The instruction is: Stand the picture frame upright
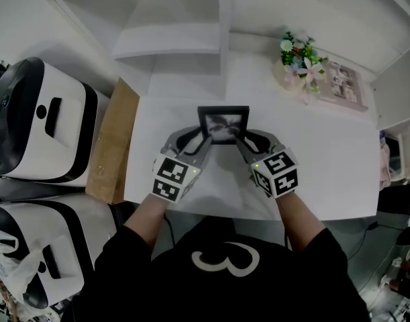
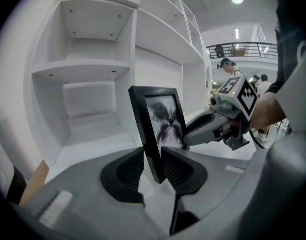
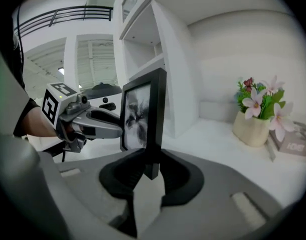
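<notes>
A black picture frame [image 1: 223, 125] with a dark flower print stands upright on the white table [image 1: 325, 173], a little back from its front edge. My left gripper [image 1: 205, 139] is shut on the frame's left side edge. In the left gripper view the frame [image 2: 160, 129] sits squeezed between the two dark pads [image 2: 127, 171]. My right gripper [image 1: 239, 139] is shut on the right side edge. The frame's edge [image 3: 154, 119] runs down between that gripper's pads [image 3: 179, 176] in the right gripper view. Each gripper view shows the other gripper across the frame.
A white shelf unit [image 1: 171, 25] stands behind the table. A pot of flowers [image 1: 298, 62] and a flat pink book [image 1: 344, 86] sit at the back right. A brown board [image 1: 114, 139] leans at the table's left side, with white machines [image 1: 43, 119] beyond it.
</notes>
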`<action>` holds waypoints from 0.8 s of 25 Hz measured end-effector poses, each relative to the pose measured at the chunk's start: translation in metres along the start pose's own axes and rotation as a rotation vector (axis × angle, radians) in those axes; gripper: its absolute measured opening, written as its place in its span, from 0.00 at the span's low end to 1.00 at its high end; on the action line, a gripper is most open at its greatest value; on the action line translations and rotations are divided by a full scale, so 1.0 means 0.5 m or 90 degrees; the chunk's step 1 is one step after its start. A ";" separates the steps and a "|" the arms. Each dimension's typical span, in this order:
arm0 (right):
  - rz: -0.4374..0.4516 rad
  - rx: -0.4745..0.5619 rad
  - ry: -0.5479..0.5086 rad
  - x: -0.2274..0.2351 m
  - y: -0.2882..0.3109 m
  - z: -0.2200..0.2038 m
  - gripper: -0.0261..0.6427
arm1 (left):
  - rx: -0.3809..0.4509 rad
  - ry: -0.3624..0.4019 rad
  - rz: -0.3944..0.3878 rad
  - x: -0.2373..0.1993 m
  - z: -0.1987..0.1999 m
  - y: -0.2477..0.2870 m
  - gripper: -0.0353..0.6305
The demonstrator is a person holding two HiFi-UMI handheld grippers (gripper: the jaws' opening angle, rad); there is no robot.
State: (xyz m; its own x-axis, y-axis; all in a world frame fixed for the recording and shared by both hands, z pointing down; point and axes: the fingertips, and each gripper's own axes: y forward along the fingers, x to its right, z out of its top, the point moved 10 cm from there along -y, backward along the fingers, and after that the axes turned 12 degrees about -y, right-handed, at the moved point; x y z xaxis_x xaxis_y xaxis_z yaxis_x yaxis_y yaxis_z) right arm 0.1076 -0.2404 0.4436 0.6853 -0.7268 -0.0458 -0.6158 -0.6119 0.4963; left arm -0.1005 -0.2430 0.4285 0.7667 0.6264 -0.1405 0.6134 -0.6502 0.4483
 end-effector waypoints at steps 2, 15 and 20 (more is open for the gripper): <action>-0.024 0.004 -0.038 0.005 0.010 0.003 0.18 | 0.009 0.003 0.011 -0.006 0.005 0.011 0.22; -0.079 -0.010 -0.116 0.010 0.060 -0.005 0.18 | 0.011 -0.029 0.029 -0.034 -0.011 0.044 0.19; -0.077 -0.025 -0.109 0.009 0.071 -0.013 0.18 | -0.001 -0.034 0.031 -0.038 -0.019 0.051 0.19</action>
State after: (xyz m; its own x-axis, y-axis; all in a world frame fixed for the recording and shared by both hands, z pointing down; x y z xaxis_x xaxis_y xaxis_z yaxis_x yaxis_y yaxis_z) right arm 0.0915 -0.2634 0.4665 0.6749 -0.6934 -0.2526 -0.5152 -0.6878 0.5114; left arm -0.1013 -0.2673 0.4510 0.8045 0.5704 -0.1655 0.5750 -0.6784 0.4572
